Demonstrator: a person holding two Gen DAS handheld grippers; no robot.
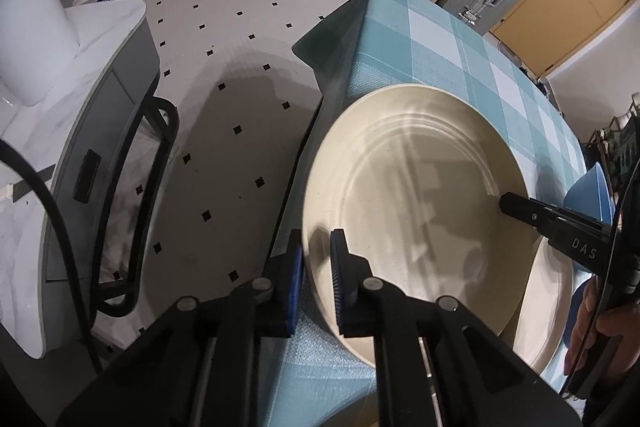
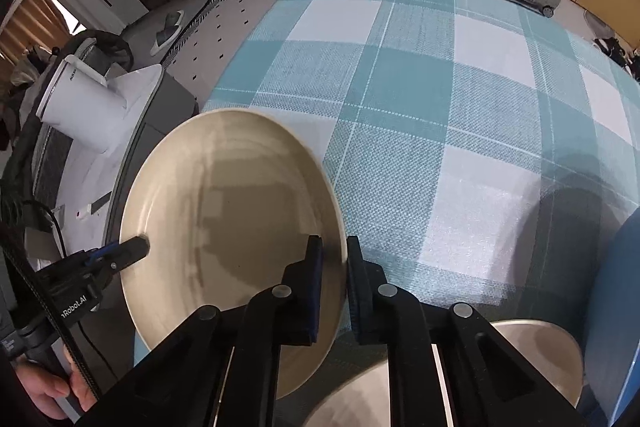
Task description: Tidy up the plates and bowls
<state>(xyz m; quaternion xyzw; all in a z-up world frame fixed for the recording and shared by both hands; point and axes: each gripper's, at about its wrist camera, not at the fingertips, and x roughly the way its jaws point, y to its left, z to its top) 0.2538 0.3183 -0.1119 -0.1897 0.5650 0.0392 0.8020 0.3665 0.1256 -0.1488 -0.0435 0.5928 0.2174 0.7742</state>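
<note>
You held the large cream plate (image 1: 416, 211) tilted above the checked worktop (image 2: 440, 99), near its edge. Your left tongs (image 1: 318, 267) clamped its rim at 9 o'clock; your right tongs (image 2: 334, 283) clamped the rim at 3 o'clock. A second cream plate (image 1: 548, 307) lay beneath, toward 5 o'clock, beside a blue bowl (image 1: 592, 191).
</note>
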